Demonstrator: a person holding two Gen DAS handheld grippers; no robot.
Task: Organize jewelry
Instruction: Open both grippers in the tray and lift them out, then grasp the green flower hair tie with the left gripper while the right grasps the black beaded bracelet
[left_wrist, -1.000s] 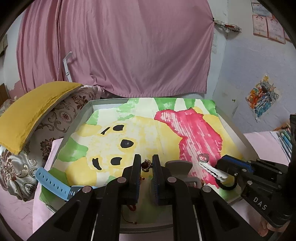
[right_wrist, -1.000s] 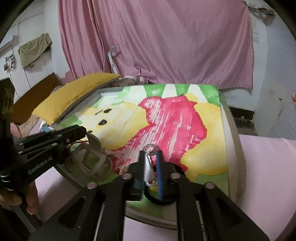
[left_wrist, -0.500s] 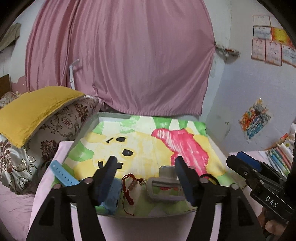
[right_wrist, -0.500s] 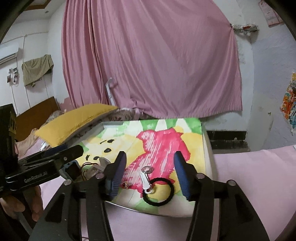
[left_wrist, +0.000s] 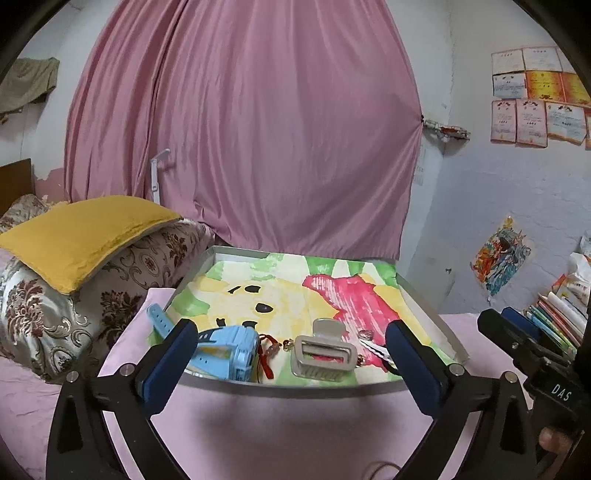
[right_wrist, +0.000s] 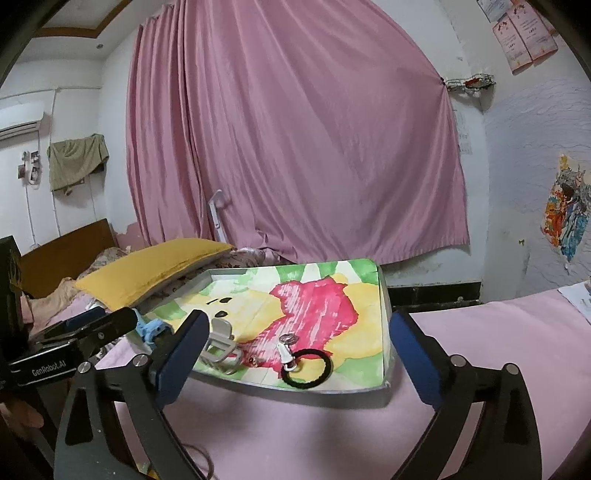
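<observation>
While both of your grippers are hovering wide apart and empty short of the tray (left_wrist: 439, 325), the clip (right_wrist: 285, 353) is lying ahead of your right gripper (right_wrist: 295, 354), long axis pointing away, touching the hair tie (right_wrist: 306, 373); the left gripper (left_wrist: 291, 363) is facing the claw clip (left_wrist: 322, 356).

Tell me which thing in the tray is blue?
The watch, at the tray's near left. The hair clip is grey, the hair tie black.
</observation>
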